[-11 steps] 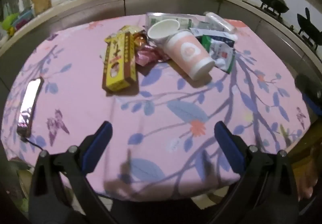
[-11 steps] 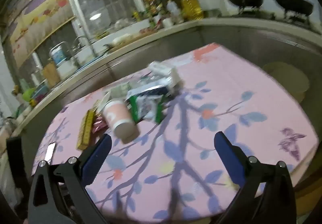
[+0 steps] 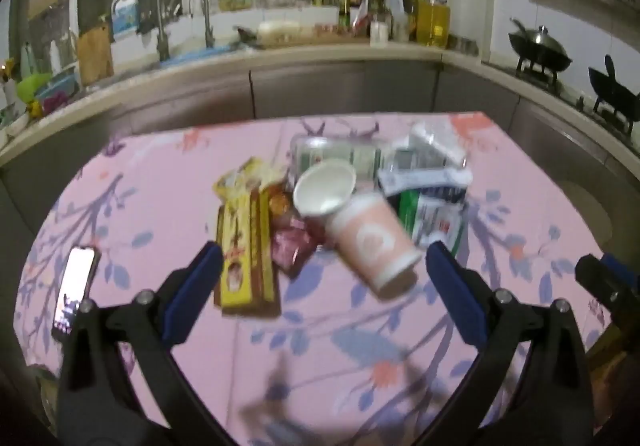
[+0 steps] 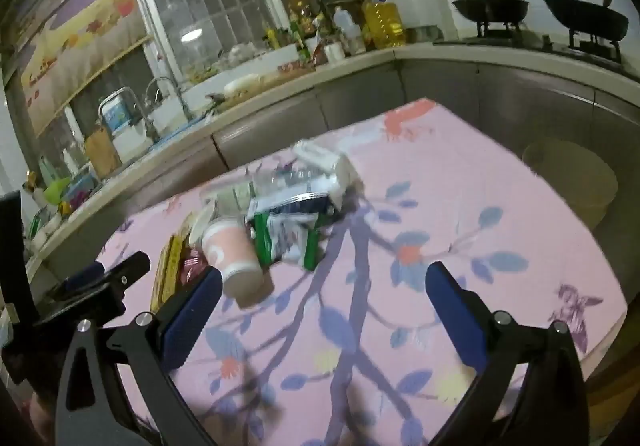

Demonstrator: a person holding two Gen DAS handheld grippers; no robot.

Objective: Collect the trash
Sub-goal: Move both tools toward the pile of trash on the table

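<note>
A heap of trash lies mid-table on the pink flowered cloth (image 3: 160, 205): a pink paper cup (image 3: 372, 242) on its side, a white paper cup (image 3: 324, 187) behind it, a yellow box (image 3: 244, 250), red wrappers (image 3: 292, 246), a green-and-white packet (image 3: 432, 213) and clear plastic packaging (image 3: 340, 153). My left gripper (image 3: 320, 278) hovers open just short of the heap, nothing between its fingers. My right gripper (image 4: 322, 300) is open too, over bare cloth right of the pink cup (image 4: 236, 258) and the green-and-white packet (image 4: 284, 234). The left gripper's body (image 4: 96, 286) shows at the right wrist view's left edge.
A phone (image 3: 76, 288) lies at the table's left edge. A kitchen counter (image 3: 280, 57) with sink, taps and bottles runs behind the table; woks (image 4: 492, 7) sit on a stove at the right. A round pale stool (image 4: 572, 181) stands beyond the table's right side.
The left gripper has tilted up and moved closer to the heap, which now sits between its fingertips in the view. The right gripper has edged forward a little.
</note>
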